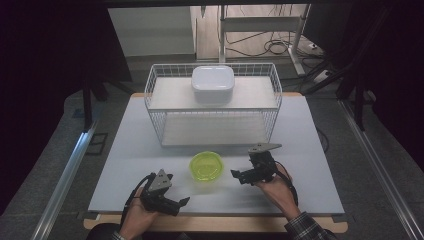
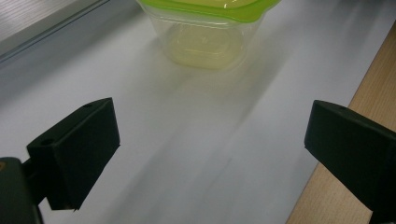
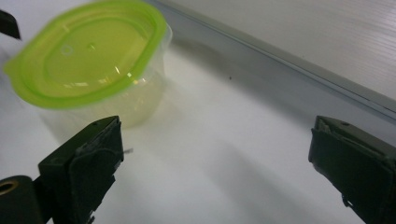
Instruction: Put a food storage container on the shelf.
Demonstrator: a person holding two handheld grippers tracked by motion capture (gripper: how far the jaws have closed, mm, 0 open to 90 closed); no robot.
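One green-lidded container (image 1: 206,166) is sitting at the table's (image 1: 125,165) centre; one wire basket (image 1: 165,125) is standing at twelve o'clock, one white lidded box (image 1: 213,84) is resting on it.

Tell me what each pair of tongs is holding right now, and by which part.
Nothing is held. The left tongs and right tongs both stand open on either side of the green-lidded container, touching nothing.
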